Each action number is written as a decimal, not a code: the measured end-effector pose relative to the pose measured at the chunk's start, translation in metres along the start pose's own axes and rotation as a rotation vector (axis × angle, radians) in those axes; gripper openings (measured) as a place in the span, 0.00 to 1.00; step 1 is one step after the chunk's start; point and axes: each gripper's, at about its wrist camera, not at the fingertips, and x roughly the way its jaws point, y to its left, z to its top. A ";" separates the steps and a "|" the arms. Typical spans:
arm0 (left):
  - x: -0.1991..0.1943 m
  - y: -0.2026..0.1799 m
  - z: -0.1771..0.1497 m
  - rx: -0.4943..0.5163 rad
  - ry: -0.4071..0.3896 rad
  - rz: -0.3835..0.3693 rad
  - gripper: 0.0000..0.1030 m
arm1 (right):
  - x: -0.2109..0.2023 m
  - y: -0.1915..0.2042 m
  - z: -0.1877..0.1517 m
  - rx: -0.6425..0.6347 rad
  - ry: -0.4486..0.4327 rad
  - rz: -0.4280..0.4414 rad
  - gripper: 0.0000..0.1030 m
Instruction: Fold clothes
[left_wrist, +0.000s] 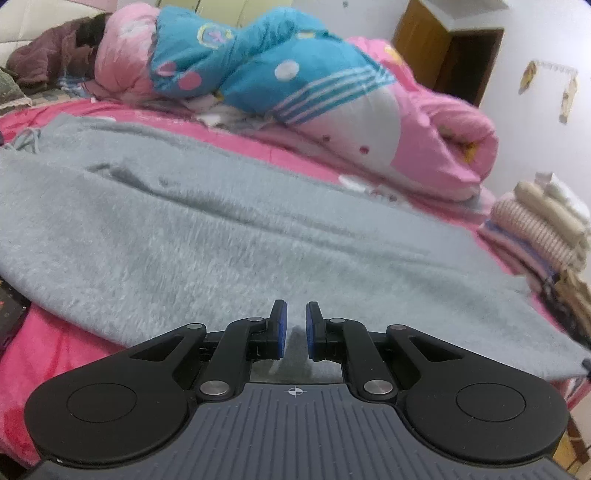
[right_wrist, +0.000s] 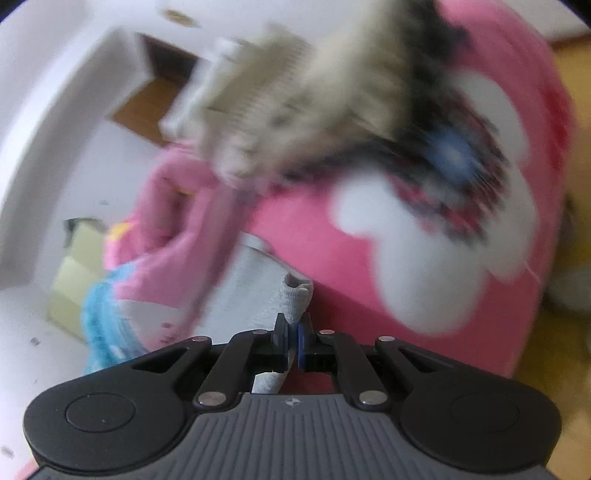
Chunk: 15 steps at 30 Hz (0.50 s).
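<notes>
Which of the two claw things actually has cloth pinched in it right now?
The right gripper: a corner of the grey garment is clamped between its pads. The left gripper hovers over the same grey garment with nothing between its pads.

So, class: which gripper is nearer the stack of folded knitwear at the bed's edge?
Cannot rank them. From the left gripper the stack lies far right; from the right gripper, ahead, blurred.

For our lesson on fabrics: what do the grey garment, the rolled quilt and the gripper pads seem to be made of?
Grey garment: soft brushed knit or fleece, matte; fuzzy nap, ribbed cuff.
Rolled quilt: smooth printed woven cloth, probably cotton, padded; it bulges in puffy folds.
Gripper pads: blue, dull, likely rubber or foam, on black hard plastic fingers; the exact material is uncertain.
</notes>
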 end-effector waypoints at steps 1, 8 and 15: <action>0.002 0.002 0.000 -0.001 0.011 -0.002 0.09 | 0.003 -0.008 -0.002 0.027 0.014 -0.015 0.04; 0.007 0.011 0.000 0.027 0.024 -0.013 0.09 | -0.007 0.002 0.016 -0.044 -0.067 -0.052 0.12; 0.019 0.021 -0.008 0.058 0.010 -0.074 0.09 | 0.037 0.083 0.060 -0.429 -0.007 -0.080 0.41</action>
